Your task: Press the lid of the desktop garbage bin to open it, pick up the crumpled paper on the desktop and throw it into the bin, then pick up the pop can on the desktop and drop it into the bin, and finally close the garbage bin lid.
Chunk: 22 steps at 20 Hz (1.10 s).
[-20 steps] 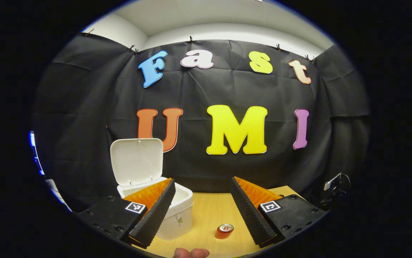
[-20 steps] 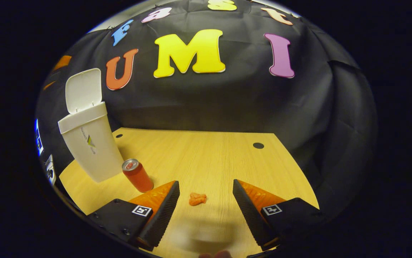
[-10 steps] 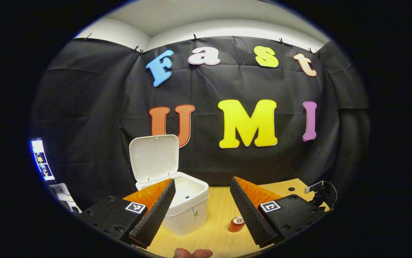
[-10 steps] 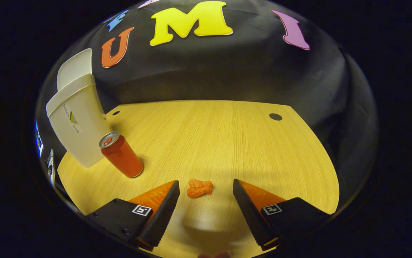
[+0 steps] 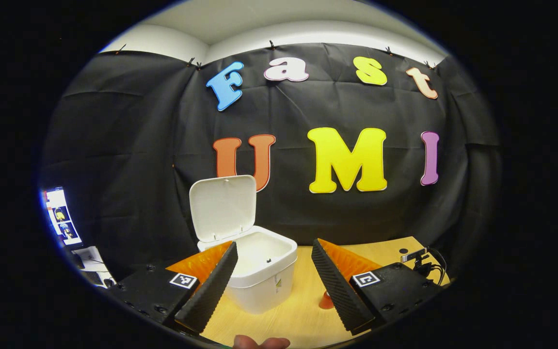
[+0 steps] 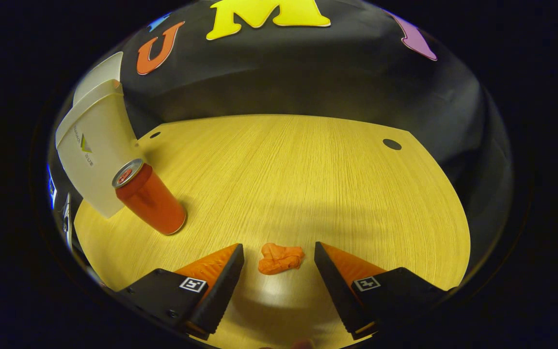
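Observation:
The white desktop bin [image 5: 259, 286] stands on the wooden table with its lid [image 5: 221, 207] raised upright; it also appears at the left as the bin [image 6: 92, 165]. My left gripper [image 5: 274, 283] hovers open above the bin's near side. A red pop can [image 6: 150, 198] stands upright beside the bin; a sliver of the can [image 5: 326, 301] peeks out by the left gripper's right finger. A small crumpled orange paper [image 6: 280, 258] lies on the table between the open fingers of my right gripper [image 6: 279, 286], which is low over it without touching.
The wooden table [image 6: 308, 179] has two small round holes near its far edge [image 6: 391, 144]. A small device with cables [image 5: 417, 257] sits at the table's right corner. A lit screen [image 5: 63, 218] is off to the left beyond the table.
My right gripper has dropped and moved forward, so the paper now lies between its fingers. My left gripper has drawn back and swung left, bringing the bin toward the middle of its view.

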### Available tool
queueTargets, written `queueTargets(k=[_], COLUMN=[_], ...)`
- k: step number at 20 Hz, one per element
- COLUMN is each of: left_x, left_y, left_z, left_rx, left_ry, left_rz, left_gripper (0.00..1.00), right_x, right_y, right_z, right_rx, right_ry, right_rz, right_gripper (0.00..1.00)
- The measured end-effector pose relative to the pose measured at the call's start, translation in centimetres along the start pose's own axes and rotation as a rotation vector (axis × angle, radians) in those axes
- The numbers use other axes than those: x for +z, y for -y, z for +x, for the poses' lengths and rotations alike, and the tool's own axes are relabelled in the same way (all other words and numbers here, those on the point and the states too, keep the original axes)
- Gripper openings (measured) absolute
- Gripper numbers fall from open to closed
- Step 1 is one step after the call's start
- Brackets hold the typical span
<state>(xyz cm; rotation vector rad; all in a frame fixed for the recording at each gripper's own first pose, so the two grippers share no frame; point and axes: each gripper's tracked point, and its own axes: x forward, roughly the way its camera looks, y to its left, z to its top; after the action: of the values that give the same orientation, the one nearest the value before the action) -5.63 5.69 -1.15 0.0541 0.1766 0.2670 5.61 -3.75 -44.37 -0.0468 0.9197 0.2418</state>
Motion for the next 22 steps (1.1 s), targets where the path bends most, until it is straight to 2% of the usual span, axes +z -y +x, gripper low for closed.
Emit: queueTargets(k=[2,4,5,6,9,10,12,13,17,18,19,21,22], left_x=[0.0,0.0,0.1,0.2,0.1,0.1,0.2,0.2,0.1,0.1,-0.1,-0.3,-0.4], left_y=[-0.6,-1.1,-1.3,-1.5,-2.0,-2.2,-2.5,-2.6,-2.6,-2.5,-2.4,-2.5,-2.6], left_z=[0.0,0.1,0.1,0.3,0.4,0.4,0.4,0.4,0.4,0.3,0.3,0.2,0.3], left_rx=[0.012,0.021,0.025,0.027,0.032,0.033,0.034,0.034,0.024,0.018,0.01,-0.001,-0.005], left_ry=[-0.004,-0.005,-0.004,-0.002,-0.006,-0.005,0.0,0.001,-0.001,-0.001,-0.004,-0.002,-0.002], left_rz=[-0.005,-0.011,-0.01,-0.007,-0.01,-0.008,-0.005,-0.005,-0.014,-0.015,-0.016,-0.022,-0.028], left_gripper=[1.0,1.0,1.0,1.0,1.0,1.0,1.0,1.0,1.0,1.0,1.0,1.0,1.0], right_x=[-0.3,-1.0,-1.0,-1.2,-0.7,-0.8,-0.9,-0.8,-0.3,0.1,0.7,2.6,3.7], right_y=[0.1,0.0,0.3,0.6,1.0,0.9,1.0,0.7,-0.6,-0.9,-1.5,-2.7,-3.3], right_z=[0.4,0.6,0.5,0.7,0.9,0.9,0.8,0.6,-0.9,-1.3,-2.4,-4.5,-5.6], right_rx=[-0.008,-0.015,-0.026,-0.033,-0.043,-0.045,-0.045,-0.035,-0.012,-0.004,0.01,0.033,0.043], right_ry=[-0.015,-0.04,-0.055,-0.056,-0.062,-0.071,-0.073,-0.08,-0.066,-0.058,-0.056,-0.019,0.004], right_rz=[0.002,0.016,0.015,0.008,-0.009,-0.004,-0.007,-0.01,-0.034,-0.032,-0.021,0.001,0.006], right_gripper=[0.9,0.74,0.74,0.59,0.53,0.27,0.27,0.1,0.12,0.09,0.12,0.1,0.12])
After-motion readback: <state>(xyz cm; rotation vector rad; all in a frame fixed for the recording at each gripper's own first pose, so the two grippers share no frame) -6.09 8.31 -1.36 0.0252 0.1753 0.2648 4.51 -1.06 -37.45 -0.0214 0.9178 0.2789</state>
